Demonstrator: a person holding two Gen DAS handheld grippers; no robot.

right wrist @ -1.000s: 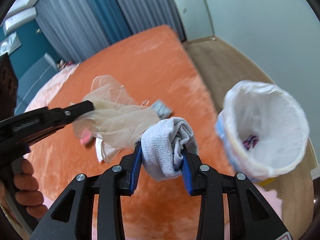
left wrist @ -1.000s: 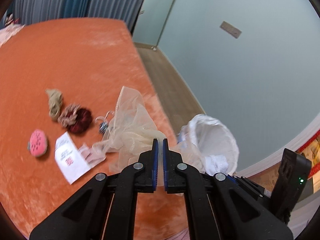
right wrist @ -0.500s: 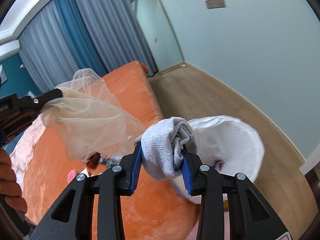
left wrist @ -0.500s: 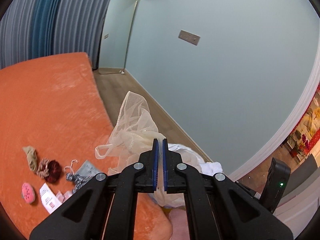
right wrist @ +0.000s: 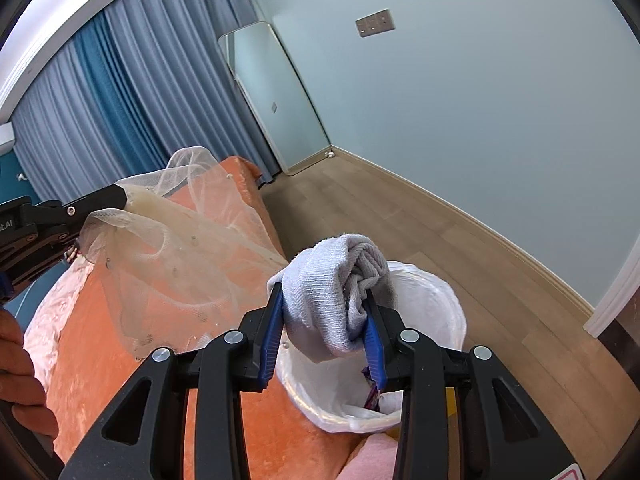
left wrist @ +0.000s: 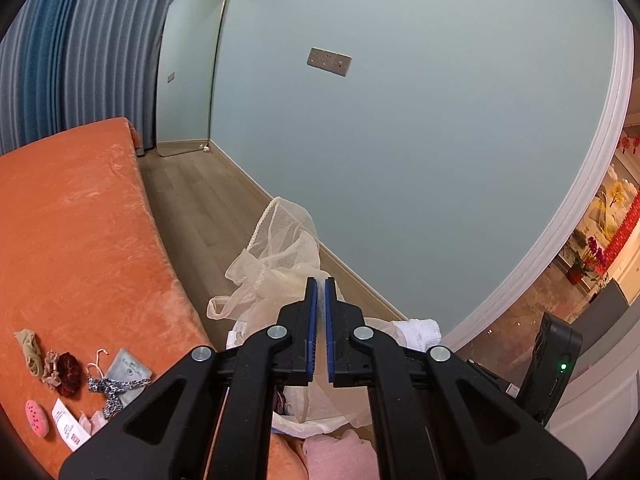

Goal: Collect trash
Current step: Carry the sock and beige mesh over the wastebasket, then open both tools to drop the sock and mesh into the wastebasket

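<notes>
The left gripper (left wrist: 321,280) has its jaws clamped on a sheer beige mesh cloth (left wrist: 280,256), which hangs over the white-lined trash bin (right wrist: 436,292). The right gripper (right wrist: 325,300) has its jaws partly closed, holding a rolled grey sock (right wrist: 336,292) above the bin opening. The bin stands on the wooden floor (right wrist: 460,240), just beside the orange bed (left wrist: 72,216). Small items (left wrist: 64,372) lie on the bed surface.

- ".AI" – white letters on black body of left gripper (right wrist: 120,199), right wrist view; rest cut off.
- White paper slip (left wrist: 69,424) on orange velvety bed cover (left wrist: 72,240): red/blue print, too small to read.
- Grey flat pouch (left wrist: 129,371): round mark, illegible.
</notes>
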